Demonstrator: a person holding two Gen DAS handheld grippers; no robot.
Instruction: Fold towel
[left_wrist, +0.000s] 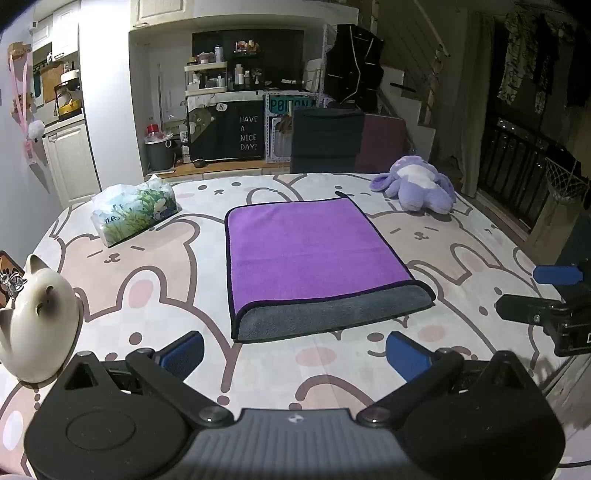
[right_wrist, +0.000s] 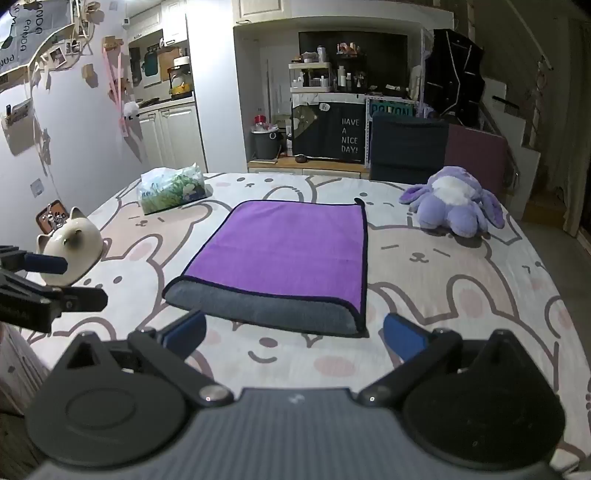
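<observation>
A dim kitchen lies behind my bunny-print table (left_wrist: 147, 295). The purple towel (left_wrist: 314, 251) lies at twelve o'clock, already folded once, grey underside showing nearest me. My left gripper (left_wrist: 293, 350) and right gripper (right_wrist: 293, 338) hover spread, empty. I'd pinch both near corners evenly, then carry them straight across.

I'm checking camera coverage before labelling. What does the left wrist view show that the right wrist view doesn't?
Only the left wrist view shows the dark balcony railing and the right gripper seen from the side. Only the right wrist view shows the wall photos and the left gripper. Both show the folded purple towel, tissue pack, cat figurine and purple plush.
</observation>
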